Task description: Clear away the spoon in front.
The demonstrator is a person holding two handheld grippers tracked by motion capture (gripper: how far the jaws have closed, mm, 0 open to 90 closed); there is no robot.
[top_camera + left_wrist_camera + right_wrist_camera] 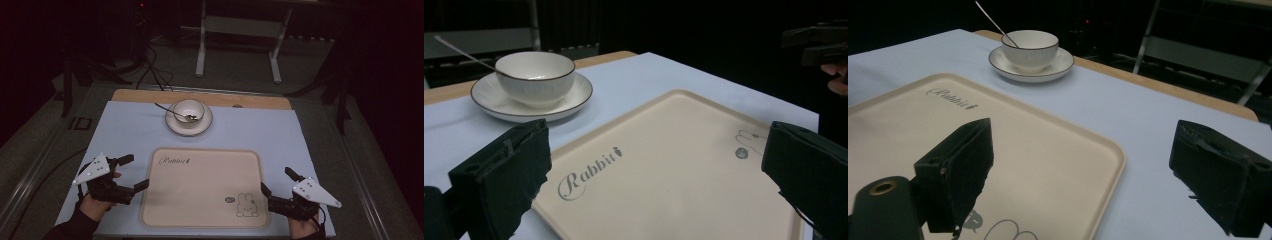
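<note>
Both matte black claws (134,173) (275,182) gape beside smooth rectangular beige tray (200,200).

Bowl (189,110) on saucer (172,126) (behind tray (200,212))

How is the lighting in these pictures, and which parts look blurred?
High view: dim, with dark edges, only the cloth and tray lit. Left gripper view: the near claw is soft, the bowl fairly sharp. Right gripper view: black background, its claw blurred.
</note>
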